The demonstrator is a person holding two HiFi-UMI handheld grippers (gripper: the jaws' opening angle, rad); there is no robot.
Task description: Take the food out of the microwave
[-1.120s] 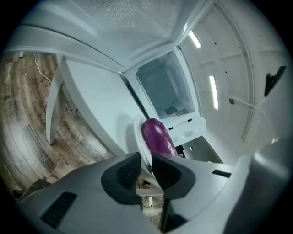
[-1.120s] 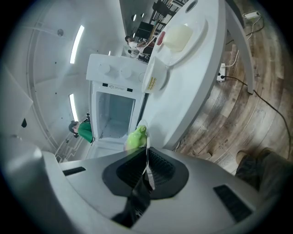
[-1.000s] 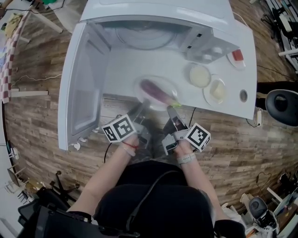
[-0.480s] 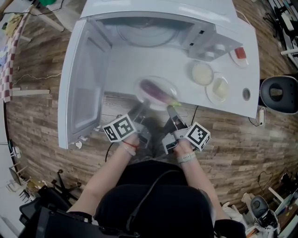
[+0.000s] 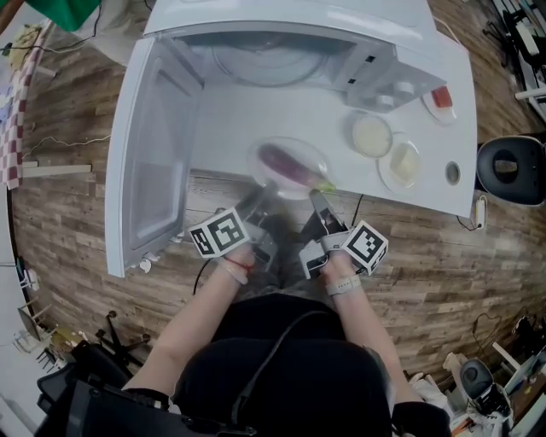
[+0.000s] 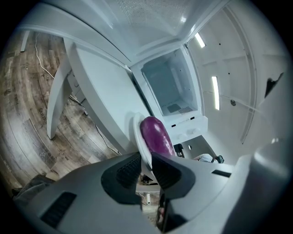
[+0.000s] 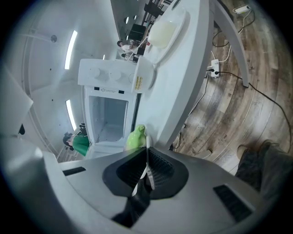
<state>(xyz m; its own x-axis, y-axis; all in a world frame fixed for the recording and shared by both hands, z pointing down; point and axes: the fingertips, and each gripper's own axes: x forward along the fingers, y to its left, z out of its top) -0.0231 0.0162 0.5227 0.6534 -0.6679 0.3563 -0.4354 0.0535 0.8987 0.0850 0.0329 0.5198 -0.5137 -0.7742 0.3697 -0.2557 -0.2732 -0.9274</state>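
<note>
**Plate of eggplant out at the table edge, both grippers on the rim**

So the plate (image 5: 258, 159) with the purple eggplant (image 5: 285, 166) is outside the microwave (image 5: 281, 19), right at the near edge of the white table (image 5: 223, 119). Its near rim sits about level with that edge. Honestly can't tell from above if the plate rests on the table or hangs just over it.

The left gripper (image 5: 263, 189) is clamped on the near-left part of the rim, which runs right between its pads, with the eggplant just past them. The right gripper (image 5: 317, 198) is pinched nearly closed on the near-right part of the rim, next to the eggplant's green stem (image 7: 136, 137).

As for room, there's a bare strip of tabletop between the plate and the microwave's open mouth. The door (image 5: 153, 145) is swung wide out to the left, past the table edge and well clear of the left gripper. The right side is tighter. Two small dishes of pale food (image 5: 372, 135) (image 5: 403, 164) sit near the plate without touching it. A dish with something red (image 5: 441, 98) sits further back by the far right edge.
</note>
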